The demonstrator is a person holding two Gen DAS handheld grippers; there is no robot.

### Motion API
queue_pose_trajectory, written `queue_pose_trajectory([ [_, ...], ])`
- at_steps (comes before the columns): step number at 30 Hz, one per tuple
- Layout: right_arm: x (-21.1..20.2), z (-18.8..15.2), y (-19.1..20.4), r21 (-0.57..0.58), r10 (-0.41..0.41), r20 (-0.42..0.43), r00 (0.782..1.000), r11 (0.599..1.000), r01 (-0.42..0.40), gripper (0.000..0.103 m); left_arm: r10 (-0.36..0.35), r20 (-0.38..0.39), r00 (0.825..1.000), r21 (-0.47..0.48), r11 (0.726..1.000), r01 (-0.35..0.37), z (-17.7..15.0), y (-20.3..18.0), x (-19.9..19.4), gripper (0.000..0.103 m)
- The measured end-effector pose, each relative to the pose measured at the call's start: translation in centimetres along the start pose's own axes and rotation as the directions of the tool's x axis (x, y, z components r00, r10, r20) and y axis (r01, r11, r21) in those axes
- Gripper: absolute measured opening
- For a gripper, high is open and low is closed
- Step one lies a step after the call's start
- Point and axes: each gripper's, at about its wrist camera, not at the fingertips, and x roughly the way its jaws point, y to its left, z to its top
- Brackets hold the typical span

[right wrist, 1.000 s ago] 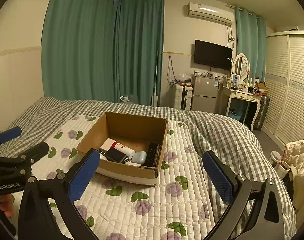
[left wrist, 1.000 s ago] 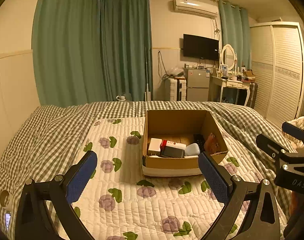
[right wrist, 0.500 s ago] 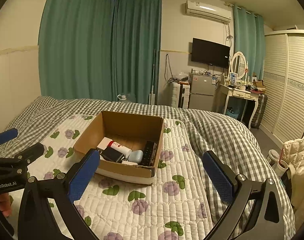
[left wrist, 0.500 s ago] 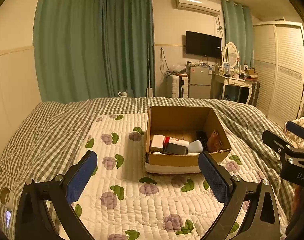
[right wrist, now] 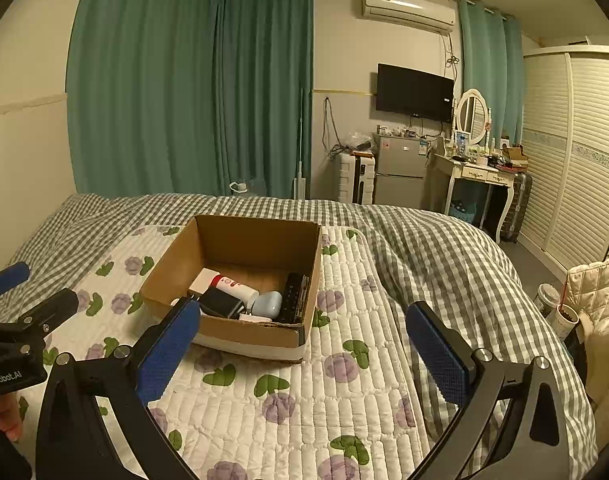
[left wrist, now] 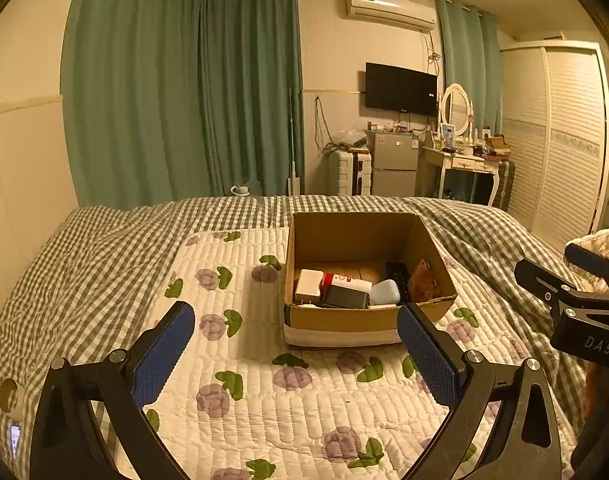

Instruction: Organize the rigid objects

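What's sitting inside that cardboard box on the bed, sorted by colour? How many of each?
White: 2, a white block and a white tube with a red band
Black: 2, a black case and a black remote
Pale blue: 1, a rounded pale blue case
Brown: 1, a brown pouch
Total: 6 that I can make out.

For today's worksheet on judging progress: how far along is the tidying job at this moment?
Done: several items, among them a white block, a black case and a pale blue case, lie inside the open brown cardboard box on the floral quilt. In hand: nothing; the left gripper and right gripper are both open and empty. Left: no loose items show on the quilt.
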Motion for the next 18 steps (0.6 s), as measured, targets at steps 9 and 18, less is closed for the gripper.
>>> queue_pose_trajectory([
  [9, -0.1, -0.3, 0.8, -0.035, 0.008, 0.004, 1.0, 0.999, -0.007, 0.103, 0.006, 0.001, 1.0, -0.009, 1.0, -0.006, 0.0, 0.1, 0.1, 0.103],
  [18, 0.0, -0.5, 1.2, -0.04, 0.012, 0.001, 1.0, 0.999, -0.012, 0.103, -0.002, -0.011, 1.0, -0.017, 1.0, 0.001, -0.3, 0.4, 0.3, 0.103],
])
